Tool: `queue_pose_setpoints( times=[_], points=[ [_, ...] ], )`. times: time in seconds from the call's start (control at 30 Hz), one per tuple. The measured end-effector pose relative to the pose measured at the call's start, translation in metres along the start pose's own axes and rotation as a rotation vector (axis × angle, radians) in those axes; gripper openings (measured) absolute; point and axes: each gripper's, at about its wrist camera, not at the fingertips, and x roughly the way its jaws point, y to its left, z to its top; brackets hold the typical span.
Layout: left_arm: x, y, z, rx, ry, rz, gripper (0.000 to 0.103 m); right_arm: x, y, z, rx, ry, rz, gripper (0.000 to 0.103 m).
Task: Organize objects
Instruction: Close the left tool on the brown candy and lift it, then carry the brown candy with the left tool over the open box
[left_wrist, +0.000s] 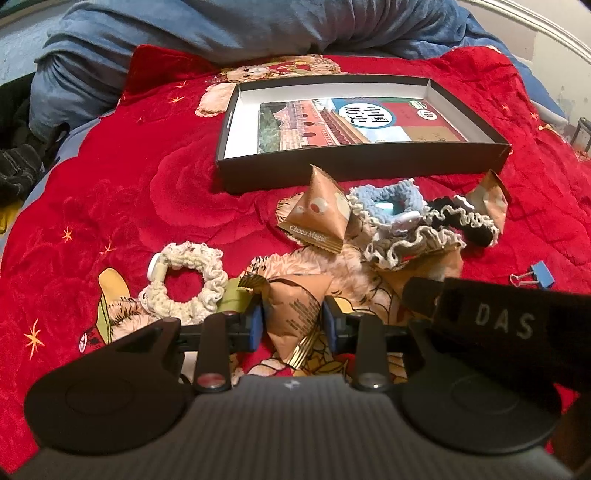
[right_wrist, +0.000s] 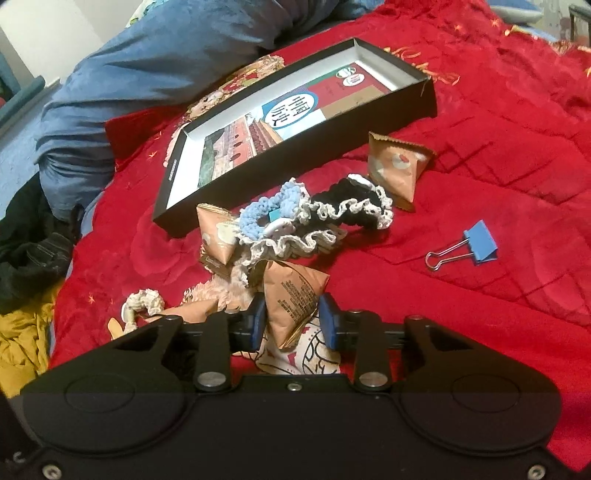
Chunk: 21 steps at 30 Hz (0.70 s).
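Observation:
My left gripper (left_wrist: 293, 321) is shut on an orange triangular snack packet (left_wrist: 295, 314), its blue pads pressing both sides. My right gripper (right_wrist: 293, 321) is shut on a similar orange packet (right_wrist: 291, 306) with printed text on it. A black box (left_wrist: 362, 166) (right_wrist: 295, 158) with a book (left_wrist: 351, 125) flat inside lies beyond, on the red quilt. Between the box and the grippers lie a "Choco Magic" packet (left_wrist: 317, 214), another packet (right_wrist: 395, 166), and blue (left_wrist: 384, 199), black (left_wrist: 465, 221) and grey ruffled (left_wrist: 413, 243) scrunchies. A cream scrunchie (left_wrist: 184, 284) lies left.
A blue binder clip (right_wrist: 476, 243) lies alone on the quilt to the right. The right gripper's black body (left_wrist: 487, 325) crosses the left view's right side. A blue duvet (left_wrist: 184, 44) is heaped behind the box. Dark and yellow clothes (right_wrist: 26, 266) lie at the left edge.

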Motion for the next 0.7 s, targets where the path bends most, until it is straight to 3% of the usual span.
queue_pose_setpoints(
  times=[0.4, 0.7],
  points=[
    [-0.024, -0.002, 0.005, 0.001, -0.044, -0.023, 0.037, -0.036, -0.004, 0.001, 0.027, -0.031, 0.072, 0.029],
    [-0.052, 0.009, 0.013, -0.030, -0.135, -0.023, 0.037, -0.060, 0.000, 0.006, 0.020, -0.110, 0.207, 0.029]
  ],
)
